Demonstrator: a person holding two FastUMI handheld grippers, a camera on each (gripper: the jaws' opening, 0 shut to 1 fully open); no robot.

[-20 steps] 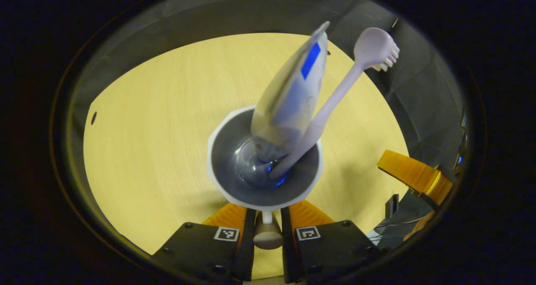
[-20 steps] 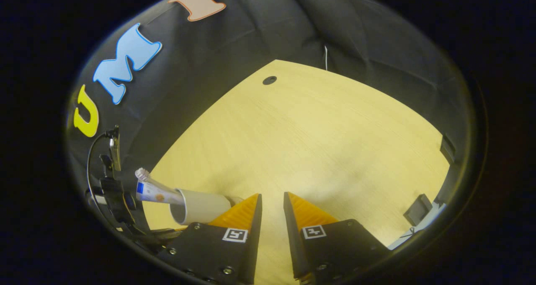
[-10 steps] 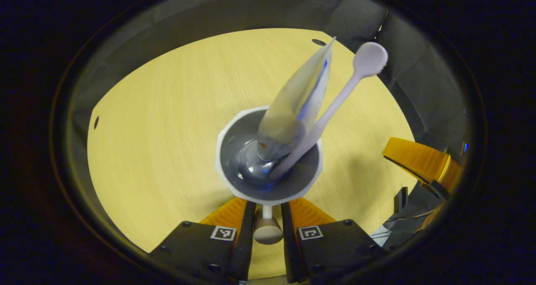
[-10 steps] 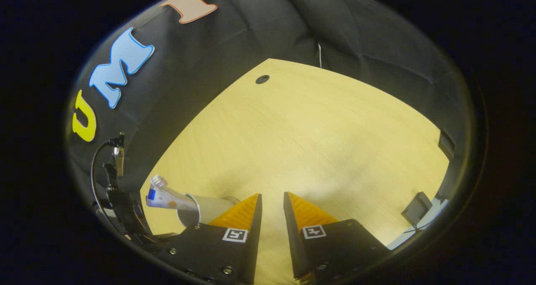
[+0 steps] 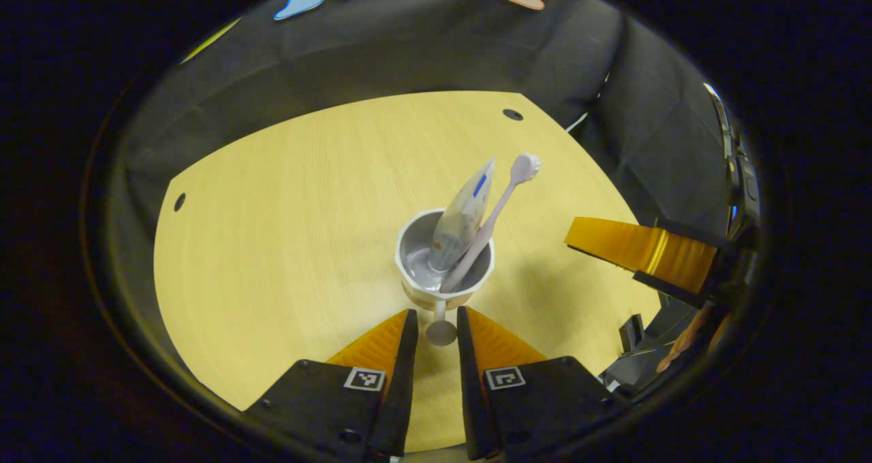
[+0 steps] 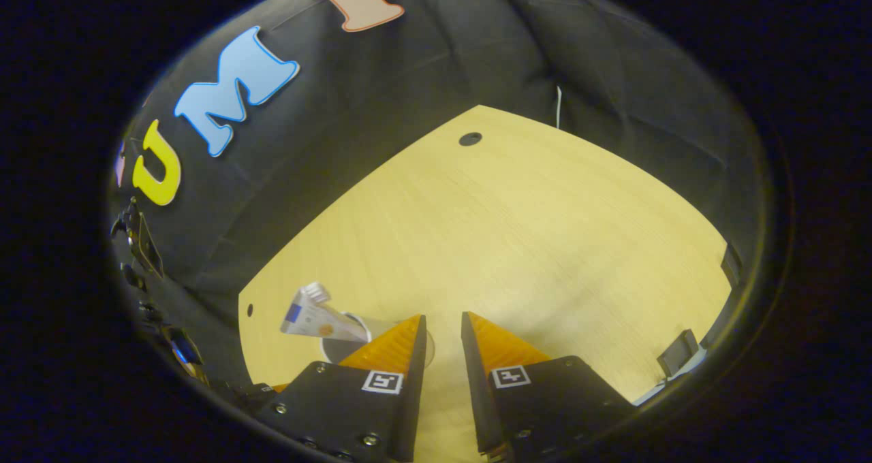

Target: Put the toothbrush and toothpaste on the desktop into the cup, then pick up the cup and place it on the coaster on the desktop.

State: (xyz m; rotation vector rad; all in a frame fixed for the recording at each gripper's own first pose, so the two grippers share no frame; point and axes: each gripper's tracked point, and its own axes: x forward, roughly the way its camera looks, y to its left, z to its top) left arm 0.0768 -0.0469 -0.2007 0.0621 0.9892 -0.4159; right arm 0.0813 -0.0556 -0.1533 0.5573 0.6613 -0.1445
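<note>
In the left gripper view, cup (image 5: 444, 272) upright on the wooden counter (image 5: 272, 231), slightly right of the centre of the frame. Inside it, toothpaste (image 5: 463, 214) with the cap end down and toothbrush (image 5: 501, 204) with the bristle head up, both leaning toward the upper right and resting against each other. At the bottom centre, left hand-held gripper (image 5: 434, 320) with its fingers drawn near to each other and the round knob (image 5: 441, 331) of the cup's handle sitting in the narrow gap between the tips; cannot tell whether both fingers really press on it. At the right edge of the same view, one finger (image 5: 640, 248) of the other tool above the counter, apart from the cup. In the right gripper view, right hand-held gripper (image 6: 443, 323) at the bottom centre, closed to a thin slit, holding nothing, above bare counter. Same cup at the lower left, partly hidden behind the left finger, with the toothpaste and the bristles pointing toward the left.
</note>
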